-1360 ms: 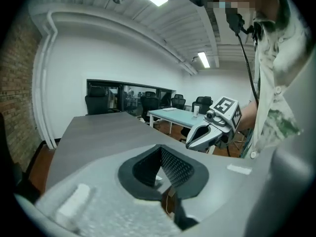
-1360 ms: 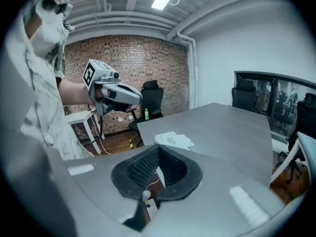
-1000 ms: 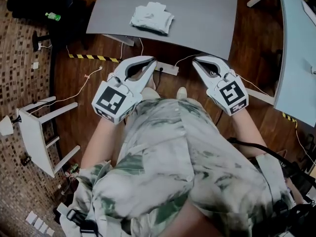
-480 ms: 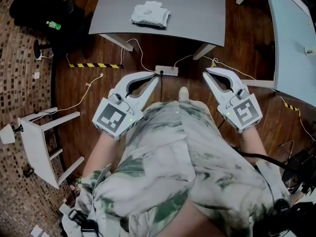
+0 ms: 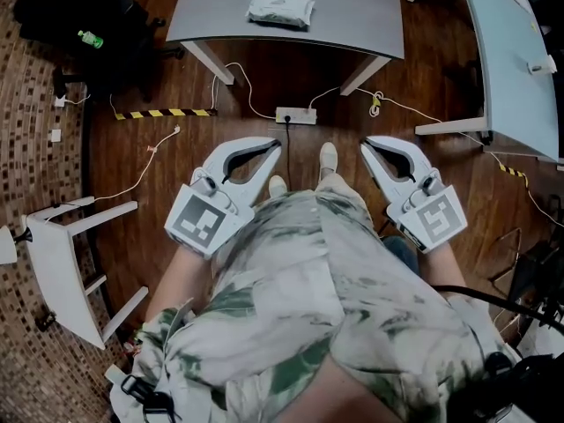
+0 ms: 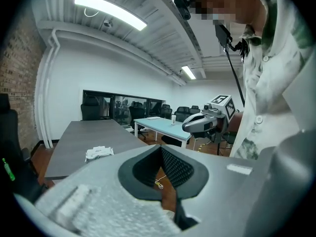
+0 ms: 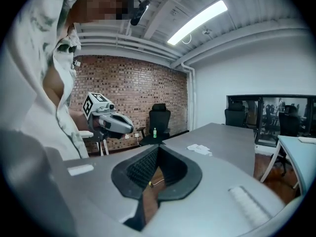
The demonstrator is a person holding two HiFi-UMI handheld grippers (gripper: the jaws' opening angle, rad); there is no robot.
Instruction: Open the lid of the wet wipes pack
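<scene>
The white wet wipes pack point(image 5: 280, 8) lies flat on the grey table point(image 5: 352, 16) at the top of the head view, far ahead of both grippers. My left gripper point(image 5: 275, 145) and right gripper point(image 5: 365, 144) are held close to my body over the wooden floor, both shut with nothing between the jaws. The left gripper view shows the pack point(image 6: 98, 153) small on the table beyond the closed jaws, and the right gripper point(image 6: 205, 122) to the side. In the right gripper view the pack point(image 7: 199, 148) is distant, with the left gripper point(image 7: 109, 122) at the left.
A power strip point(image 5: 295, 115) with cables lies on the floor under the table edge. Yellow-black tape point(image 5: 167, 113) marks the floor. A white stool point(image 5: 66, 245) stands at the left, a black chair with a green bottle point(image 5: 88, 39) at the upper left, a light blue table point(image 5: 507, 51) at the right.
The table and pack have slid toward the top of the head view and shrunk, so I stand farther back. Both grippers sit lower in the frame, still shut.
</scene>
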